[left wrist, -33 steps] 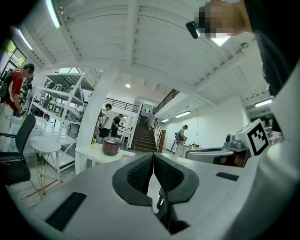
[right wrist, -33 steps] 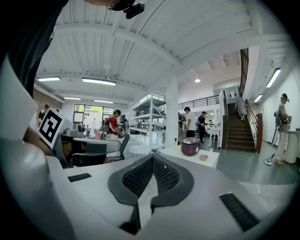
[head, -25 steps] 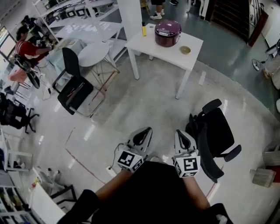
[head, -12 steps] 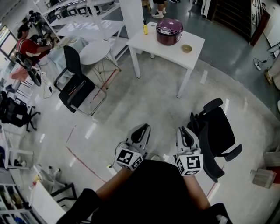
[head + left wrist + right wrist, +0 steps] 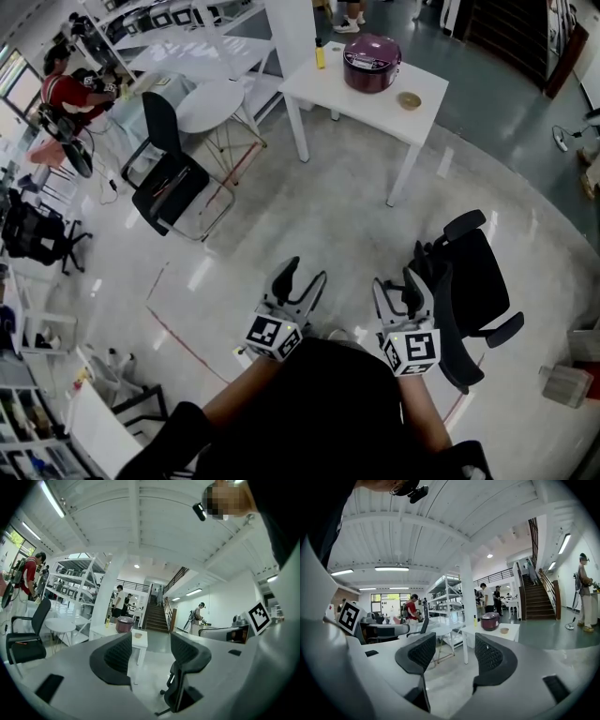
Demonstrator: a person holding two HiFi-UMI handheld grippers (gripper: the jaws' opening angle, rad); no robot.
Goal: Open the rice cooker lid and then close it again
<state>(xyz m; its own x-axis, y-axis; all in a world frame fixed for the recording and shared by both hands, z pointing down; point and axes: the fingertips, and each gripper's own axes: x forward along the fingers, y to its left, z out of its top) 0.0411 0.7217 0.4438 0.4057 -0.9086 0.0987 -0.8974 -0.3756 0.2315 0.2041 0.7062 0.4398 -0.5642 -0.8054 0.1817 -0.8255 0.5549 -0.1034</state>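
A purple rice cooker [image 5: 371,63] with its lid down stands on a white table [image 5: 339,89] far across the floor. It appears small in the left gripper view [image 5: 124,624] and the right gripper view [image 5: 490,621]. Both grippers are held close to my body, well short of the table. My left gripper [image 5: 302,279] [image 5: 150,653] has just been opening and stands open with nothing between its jaws. My right gripper [image 5: 398,286] [image 5: 454,656] has also just been opening and is open and empty.
A yellow bottle [image 5: 320,53] and a small bowl [image 5: 409,100] share the table. A black office chair [image 5: 469,281] stands just right of my right gripper. Another black chair [image 5: 169,187] and a round white table [image 5: 211,105] are at the left. A person in red [image 5: 70,89] is at the far left.
Both grippers' jaws went from shut to spread wide. The left gripper shifted slightly forward. The table with the cooker sits a little further right in the head view.
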